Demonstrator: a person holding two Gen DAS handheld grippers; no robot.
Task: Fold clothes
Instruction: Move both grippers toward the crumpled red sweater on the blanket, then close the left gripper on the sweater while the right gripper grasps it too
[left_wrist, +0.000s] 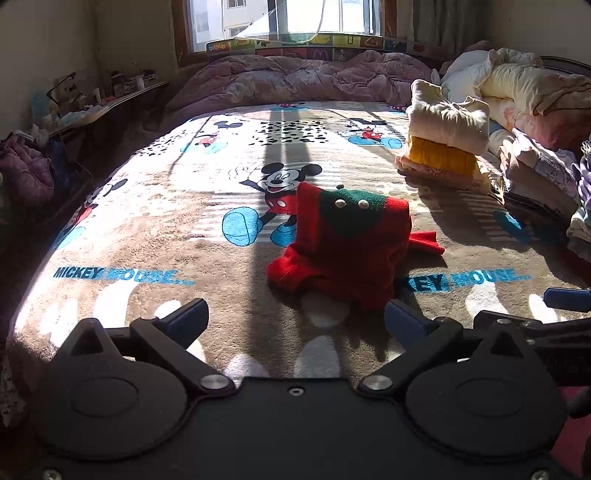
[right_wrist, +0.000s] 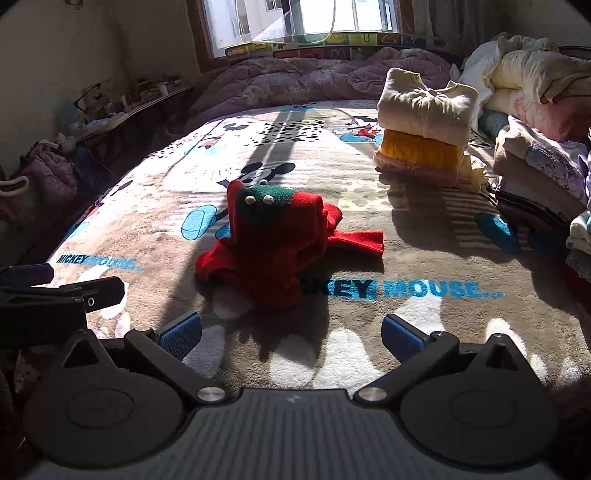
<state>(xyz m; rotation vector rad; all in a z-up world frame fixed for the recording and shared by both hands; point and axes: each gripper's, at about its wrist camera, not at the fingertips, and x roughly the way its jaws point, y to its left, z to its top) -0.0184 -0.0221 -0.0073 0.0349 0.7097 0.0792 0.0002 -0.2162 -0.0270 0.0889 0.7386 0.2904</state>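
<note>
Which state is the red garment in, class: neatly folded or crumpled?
Crumpled: the red garment sits heaped upright on the blanket, one part trailing flat to its right.

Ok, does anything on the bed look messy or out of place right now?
Yes: the red sweater sits bunched in a lump mid-blanket, one sleeve splayed sideways, unlike the neatly folded stack behind it.

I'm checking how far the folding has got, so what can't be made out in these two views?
- Red sweater: its underside and far side are hidden by its own bunched folds in both views, so its fold state is unclear.
- Folded stack: the lowest pink layers are partly covered by the yellow and cream pieces.
- Pile at the right: cut off by the frame edge.
- Shelf clutter: too small and dim.
</note>
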